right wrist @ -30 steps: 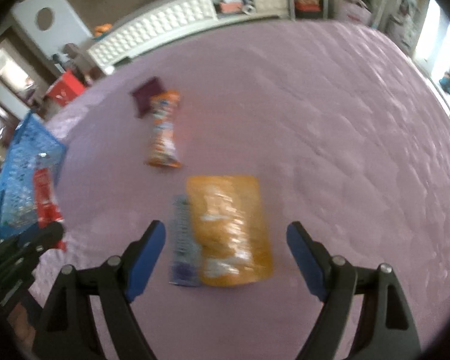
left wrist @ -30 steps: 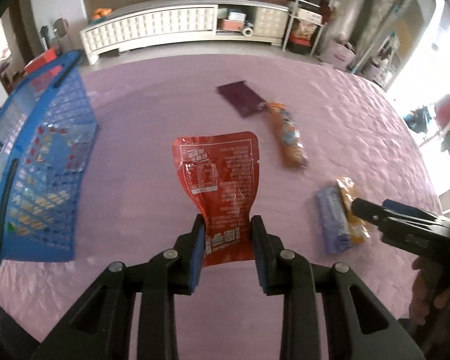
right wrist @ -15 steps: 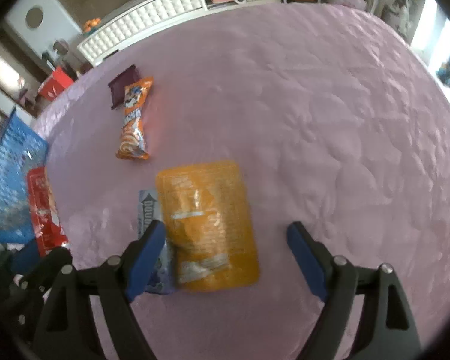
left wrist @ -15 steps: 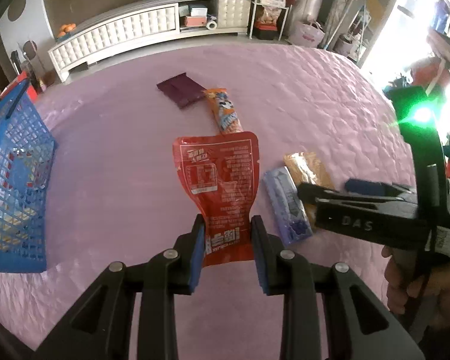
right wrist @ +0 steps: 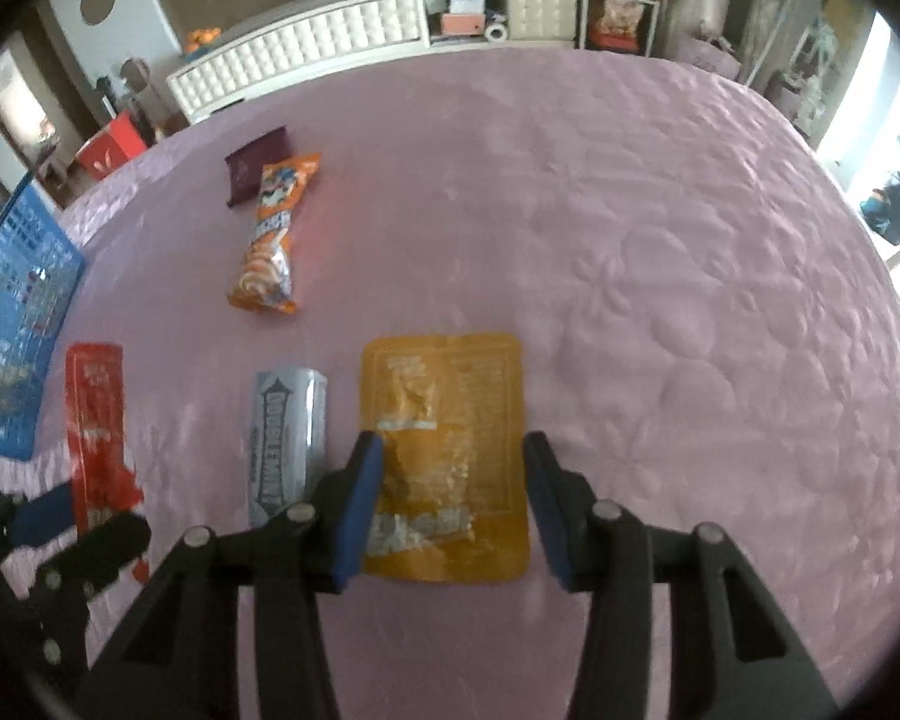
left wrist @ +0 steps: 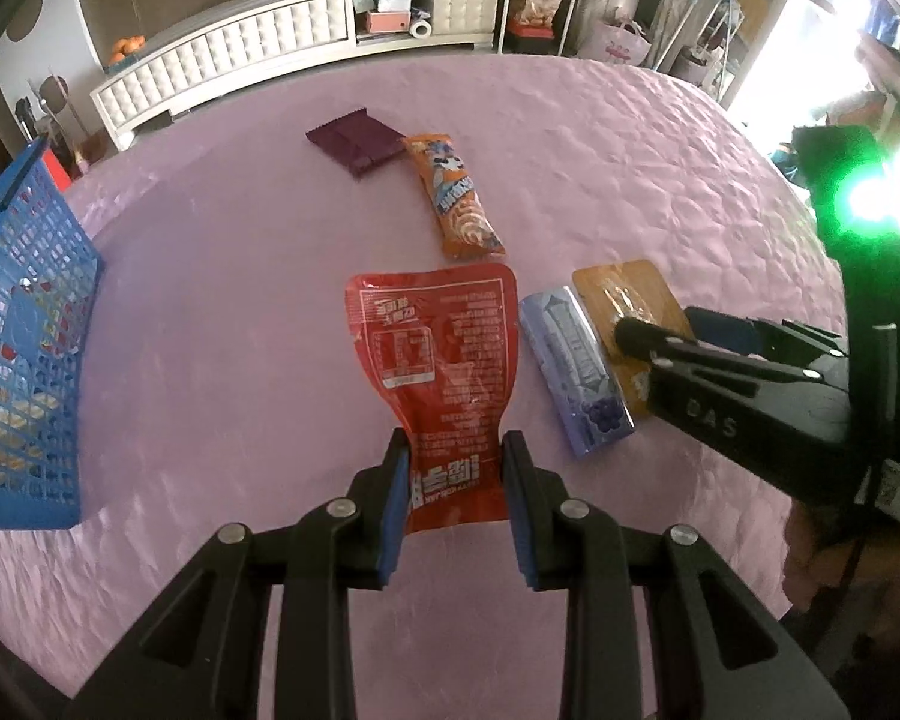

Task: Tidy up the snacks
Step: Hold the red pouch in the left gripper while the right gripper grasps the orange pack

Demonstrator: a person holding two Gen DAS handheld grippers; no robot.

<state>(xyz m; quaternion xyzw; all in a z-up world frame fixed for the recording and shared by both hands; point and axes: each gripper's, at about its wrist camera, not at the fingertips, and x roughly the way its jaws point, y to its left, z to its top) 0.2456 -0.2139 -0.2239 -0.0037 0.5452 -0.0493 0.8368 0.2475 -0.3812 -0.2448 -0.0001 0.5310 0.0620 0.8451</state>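
Nearest the cameras, the glossy red foil pouch [left wrist: 444,372] is kept pinched by the left gripper [left wrist: 455,504], while the right gripper's [right wrist: 453,507] spread jaws, narrowed since a second ago, are brought astride the flat orange foil pouch [right wrist: 447,420], the blue mesh basket [left wrist: 24,354] awaiting farther left.

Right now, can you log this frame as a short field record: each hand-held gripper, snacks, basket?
left hand-held gripper: shut on red pouch
right hand-held gripper: open, straddling yellow pouch
loose snacks: silver-blue gum pack, orange wrapped snack, dark purple packet
blue basket: far left on purple quilt, already holding items
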